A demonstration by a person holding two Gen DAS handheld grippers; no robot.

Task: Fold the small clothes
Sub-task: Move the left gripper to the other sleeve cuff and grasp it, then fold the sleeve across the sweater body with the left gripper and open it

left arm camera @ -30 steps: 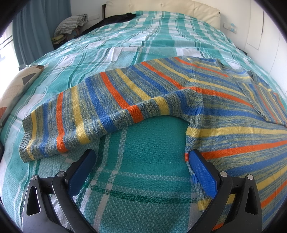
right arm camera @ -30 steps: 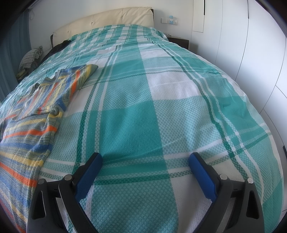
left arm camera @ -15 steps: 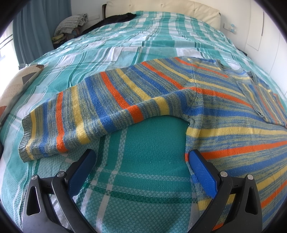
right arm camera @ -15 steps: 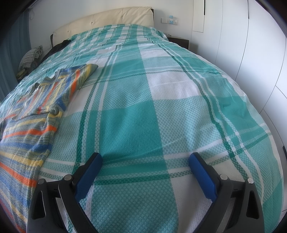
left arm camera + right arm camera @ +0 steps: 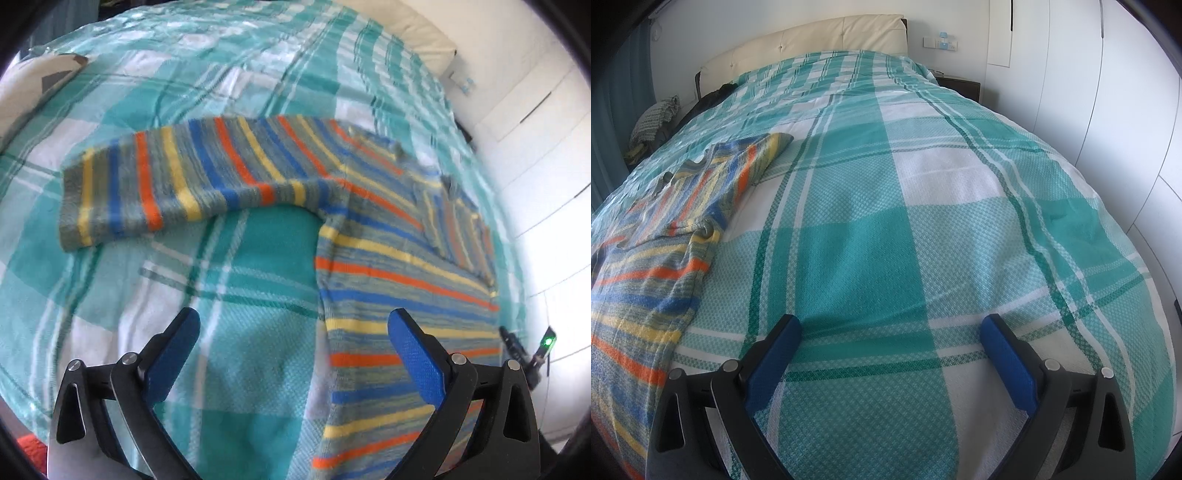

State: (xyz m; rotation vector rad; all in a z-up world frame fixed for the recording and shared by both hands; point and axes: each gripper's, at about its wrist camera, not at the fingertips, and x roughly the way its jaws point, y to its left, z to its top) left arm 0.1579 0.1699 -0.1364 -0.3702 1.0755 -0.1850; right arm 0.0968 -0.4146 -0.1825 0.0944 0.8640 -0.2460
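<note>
Left wrist view looks down on a striped knit sweater [image 5: 388, 258] lying flat on a bed covered with a teal-and-white plaid bedspread [image 5: 236, 295]. The left tongs [image 5: 293, 332] stand wide apart and hold nothing; the sweater's side edge runs up between the two blue fingers, so the finger [image 5: 413, 354] on the picture's right sits over the striped body while the other finger [image 5: 173, 350] sits over bare bedspread. One sleeve [image 5: 177, 184] stretches out ahead of these tongs and off to the side, its cuff well apart from them. The frame is blurred.

From the right wrist camera, the right tongs [image 5: 890, 347] are likewise spread wide and empty, poised over the plaid cover with no cloth between the fingers. The sweater [image 5: 665, 236] lies off to the far side of them, its other sleeve folded in over the body. A cream padded headboard [image 5: 812, 40] closes the bed's far end, well ahead of the tongs.
</note>
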